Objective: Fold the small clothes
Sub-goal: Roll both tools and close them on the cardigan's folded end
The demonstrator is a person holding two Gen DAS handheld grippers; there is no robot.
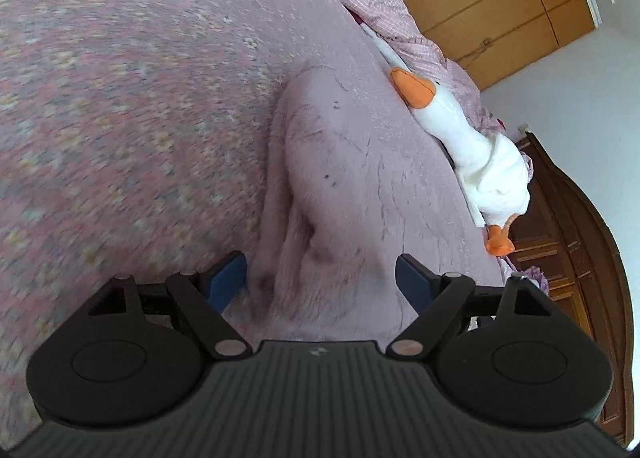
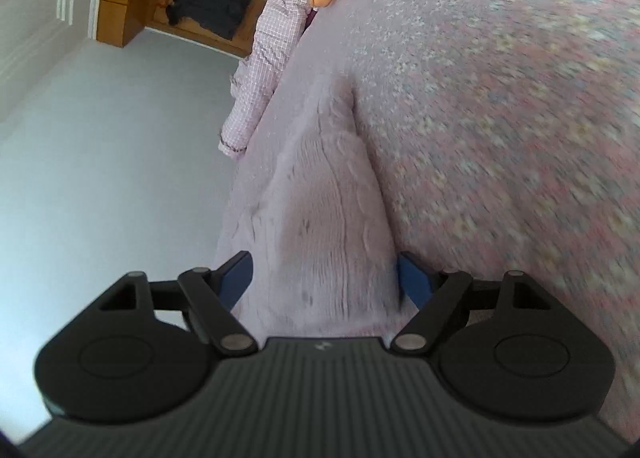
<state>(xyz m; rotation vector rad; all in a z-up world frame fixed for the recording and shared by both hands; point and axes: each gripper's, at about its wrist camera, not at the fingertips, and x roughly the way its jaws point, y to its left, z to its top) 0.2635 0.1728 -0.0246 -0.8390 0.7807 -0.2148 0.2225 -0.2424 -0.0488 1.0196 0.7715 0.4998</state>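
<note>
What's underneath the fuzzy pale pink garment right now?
The fuzzy pale pink garment lies on the patterned pink bedspread, which shows all around it. Whatever sits directly beneath its folds is covered. Both tools, left and right, straddle its near end, jaws apart.

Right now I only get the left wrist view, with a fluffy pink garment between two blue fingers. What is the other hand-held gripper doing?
Observer: The right hand-held gripper is open, with a pink garment lying between its fingers.
Operator: So it isn't pinching the cloth?
Observer: No. Its blue fingers stand wide apart, one on each side of the fabric.
Operator: Is there anything over there that I can't see?
Observer: A dark garment hangs in the wooden shelving across the room.
</note>
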